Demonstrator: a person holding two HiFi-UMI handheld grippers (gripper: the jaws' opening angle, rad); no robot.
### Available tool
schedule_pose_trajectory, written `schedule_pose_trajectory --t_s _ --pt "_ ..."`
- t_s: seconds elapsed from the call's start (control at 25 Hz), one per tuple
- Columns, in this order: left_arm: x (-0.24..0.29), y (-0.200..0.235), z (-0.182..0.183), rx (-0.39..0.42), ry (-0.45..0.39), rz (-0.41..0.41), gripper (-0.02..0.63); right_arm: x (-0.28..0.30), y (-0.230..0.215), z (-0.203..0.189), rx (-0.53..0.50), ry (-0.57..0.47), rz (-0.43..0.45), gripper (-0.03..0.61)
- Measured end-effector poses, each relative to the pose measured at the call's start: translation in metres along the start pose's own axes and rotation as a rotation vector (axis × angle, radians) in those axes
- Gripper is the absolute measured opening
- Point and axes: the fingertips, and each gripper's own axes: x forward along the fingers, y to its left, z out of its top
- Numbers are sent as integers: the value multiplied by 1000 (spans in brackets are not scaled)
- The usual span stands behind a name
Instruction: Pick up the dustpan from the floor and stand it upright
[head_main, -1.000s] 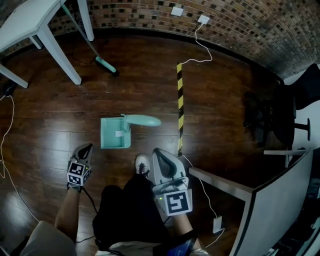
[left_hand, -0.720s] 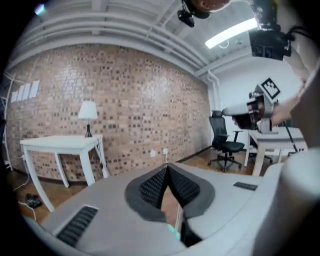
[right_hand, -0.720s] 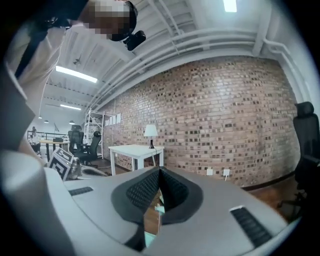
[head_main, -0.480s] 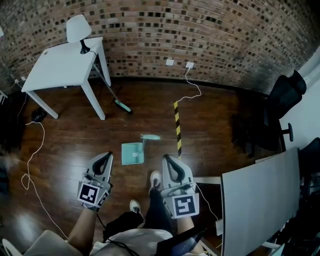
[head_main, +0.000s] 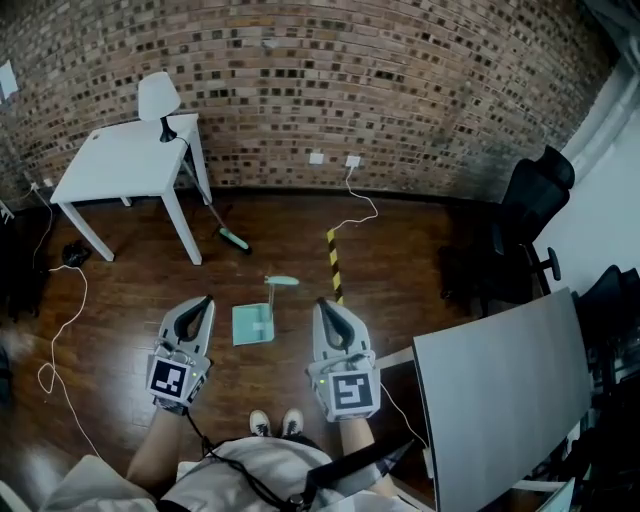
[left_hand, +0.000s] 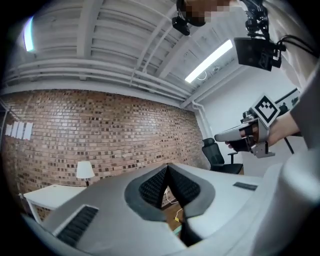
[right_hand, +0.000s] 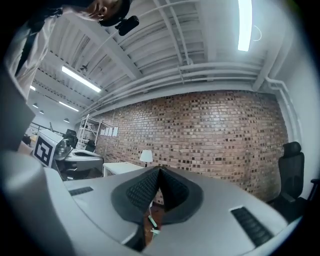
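**Status:** no grasp is in hand. The left gripper (head_main: 202, 300) and the right gripper (head_main: 322, 303) are both clenched on nothing, with their pads pressed together. Both are held level and well above the floor.

**Task item:** the teal dustpan (head_main: 253, 326) sits on the dark wooden floor (head_main: 420, 270), between the two grippers and a little farther out. The pan is flat down, and its thin handle (head_main: 281, 284) runs off the far edge to a teal grip. From this steep angle it cannot be settled whether the handle stands up or lies along the boards. It reads as likely upright.

**Judgement:** if it is upright, the job is at its end. If not, the next move calls for lowering one gripper, parting its jaws and taking the handle near the grip.

**Surroundings:**
- A striped floor tape (head_main: 333, 262) lies just right of the dustpan.
- A broom (head_main: 232, 239) is farther off, by the leg of a white table (head_main: 115, 165) that carries a lamp (head_main: 158, 95).
- A white cable (head_main: 358, 212) trails from the far brick wall (head_main: 400, 90).
- An office chair (head_main: 525, 210) and a grey panel (head_main: 495, 385) stand at right.

Nothing obstructs the approach. The person's shoes (head_main: 273, 423) are the nearest thing to it
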Motion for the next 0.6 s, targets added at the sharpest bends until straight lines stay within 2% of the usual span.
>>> schedule_pose_trajectory --t_s 0.24,0.6 --pt "-3 -7 14 -6 -5 29 0 -10 4 -2 5 -17 21 -20" --pt "-1 -13 17 -2 7 14 0 -13 -2 -10 18 -5 4 -20"
